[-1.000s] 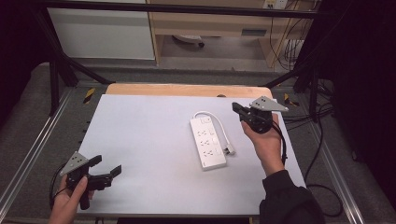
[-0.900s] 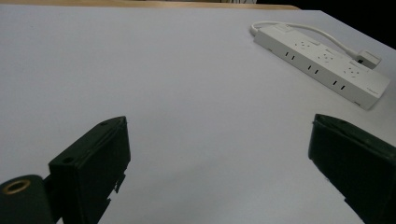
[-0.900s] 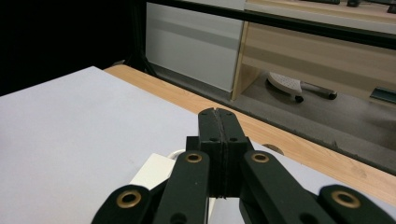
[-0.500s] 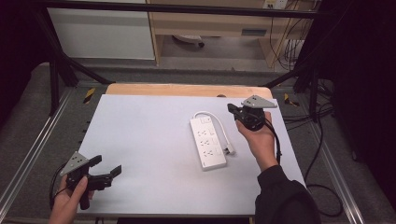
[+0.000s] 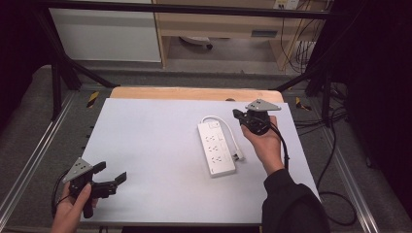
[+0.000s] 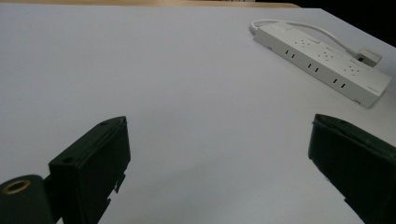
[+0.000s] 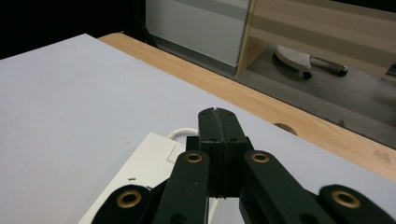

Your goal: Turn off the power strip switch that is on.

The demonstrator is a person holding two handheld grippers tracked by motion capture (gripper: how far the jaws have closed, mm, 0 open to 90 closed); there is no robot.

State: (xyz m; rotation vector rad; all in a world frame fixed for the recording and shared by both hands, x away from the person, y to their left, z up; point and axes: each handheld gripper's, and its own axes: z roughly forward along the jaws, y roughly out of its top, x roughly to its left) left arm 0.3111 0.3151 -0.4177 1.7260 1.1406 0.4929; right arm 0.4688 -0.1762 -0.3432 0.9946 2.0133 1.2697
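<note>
A white power strip [image 5: 216, 149] lies flat on the pale tabletop [image 5: 145, 145], a little toward three o'clock of the middle, its long side running from about eleven to five o'clock. It is the nearest thing here to a container: three groups of sockets along its top, all of them bare as far as I can see. Its white cord [image 5: 228, 127] loops out of the far end, bends round and runs down the strip's three o'clock side to a small plug [image 5: 237, 156] lying on the tabletop just beside the strip.

The right gripper [image 5: 238, 115] hangs just off the strip's far end, at about one o'clock from it, close to the loop of cord; its fingers are pressed together with nothing between them. From the high view I cannot tell whether the tips touch the cord or merely hover above it. In the right gripper view [image 7: 218, 122] the shut fingers cover most of the strip [image 7: 140, 172], so only one white corner and a sliver of cord show.

The left gripper [image 5: 111, 174] sits far off at the seven o'clock corner of the tabletop, fingers spread wide and empty. In the left gripper view [image 6: 219, 154] the strip [image 6: 322, 63] lies well beyond them at about one o'clock.

A wooden edge [image 5: 194, 93] shows along the tabletop's twelve o'clock side. The floor beyond it is dim and hard to read.
</note>
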